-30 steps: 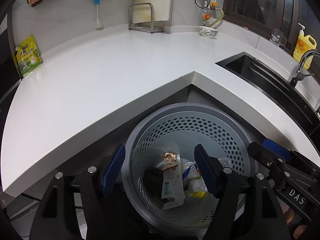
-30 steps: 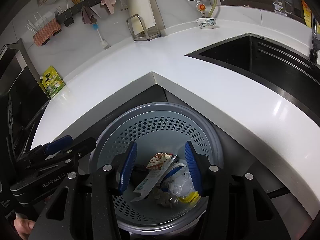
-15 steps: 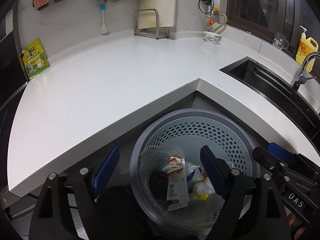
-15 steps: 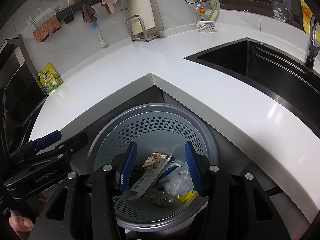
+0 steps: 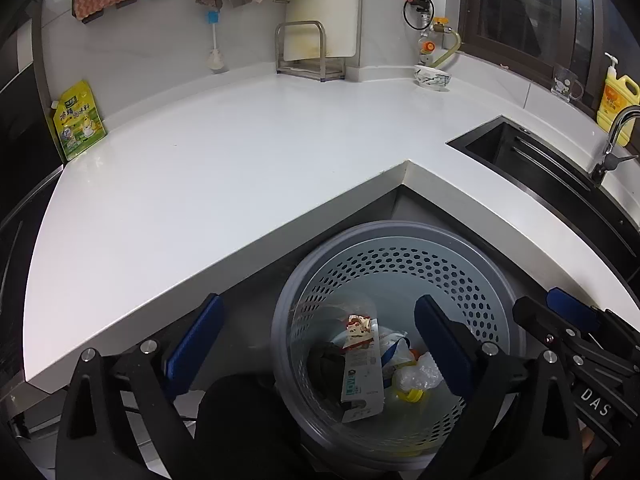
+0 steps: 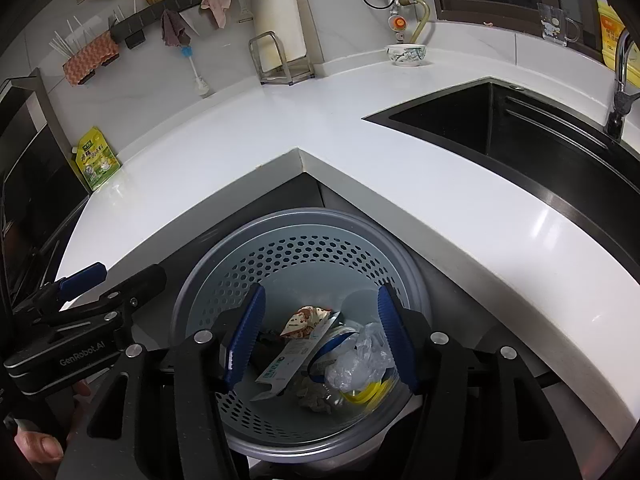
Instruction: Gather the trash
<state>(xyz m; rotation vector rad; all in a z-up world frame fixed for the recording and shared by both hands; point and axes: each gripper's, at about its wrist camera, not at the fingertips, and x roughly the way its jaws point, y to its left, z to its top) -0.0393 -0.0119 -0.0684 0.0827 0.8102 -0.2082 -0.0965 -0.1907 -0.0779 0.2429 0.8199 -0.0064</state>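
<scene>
Here left gripper (image 5: 316, 344) and right gripper (image 6: 320, 338) agape above bin (image 5: 400, 240).

Left hand-held gripper (image 5: 316, 344) has risen, backing off the bin (image 5: 400, 240).

L gripper (image 5: 316, 336) is hanging over the grey perforated bin (image 5: 400, 236), jaws spread wide w/ nothing between the blue pads (image 5: 196, 340). Bin is sitting on the floor in the inside corner of the white countertop (image 5: 240, 168). Lying in the bin bottom: a long carton wrapper (image 5: 360, 372), a crumpled clear bag (image 5: 420, 372), a yellow cap (image 5: 410, 395) & something dark that can't be made out. R gripper (image 5: 560, 332) is showing at the right edge, beside the bin rim. On the counter, a green-yellow pouch (image 5: 78, 120) is leaning at far left, a bowl (image 5: 433, 78) is sitting at the back & a sink (image 5: 532, 160) is showing at right.
</scene>
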